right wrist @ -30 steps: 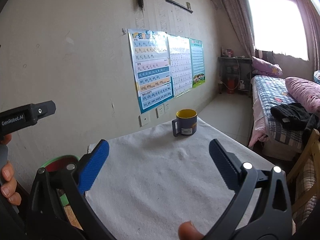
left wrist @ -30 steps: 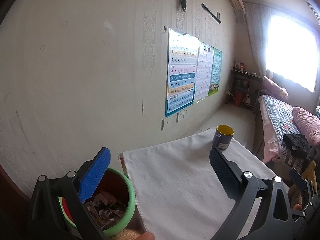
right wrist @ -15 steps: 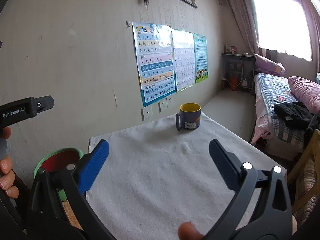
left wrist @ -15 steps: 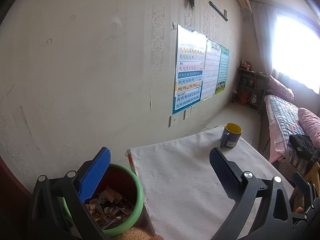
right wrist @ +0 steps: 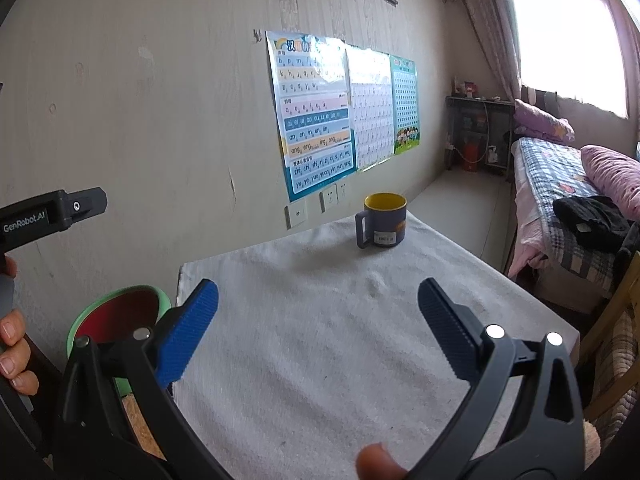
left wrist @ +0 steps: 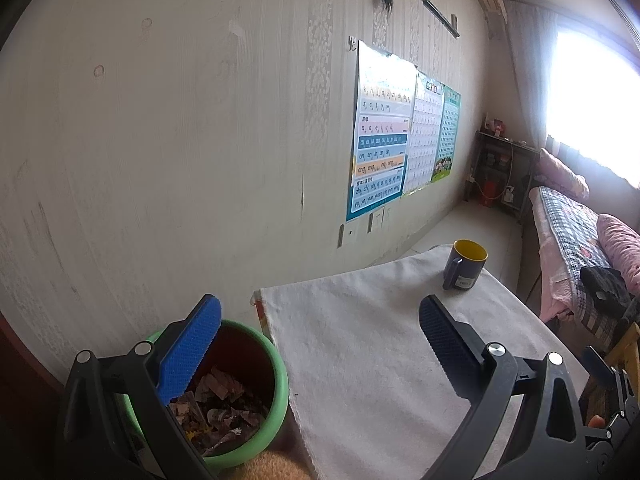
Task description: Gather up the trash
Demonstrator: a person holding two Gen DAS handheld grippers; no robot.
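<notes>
Trash [left wrist: 218, 408] lies inside a round bin [left wrist: 276, 376] at the near left, just beside the left edge of the table [left wrist: 360, 344]. It is a loose heap of crumpled, flat scraps, brown and grey, with a few yellow bits; the pieces point in many directions, so no long axis can be told. The bin is a smooth plastic cylinder with a green rim and a dark red inner wall, and it stands upright with its mouth up. In the right view only its rim and red wall [right wrist: 120, 312] show, not the scraps.

The table is covered with a white, rough woven cloth [right wrist: 320, 320]. At its far end stands an upright mug [right wrist: 383, 221], dark blue outside and yellow inside, with its handle to the left.

The left gripper [left wrist: 320, 336] hangs over the bin and the table edge, its ribbed blue pads wide apart and holding nothing. The right gripper [right wrist: 318, 320] is above the cloth, also spread wide and empty.
</notes>
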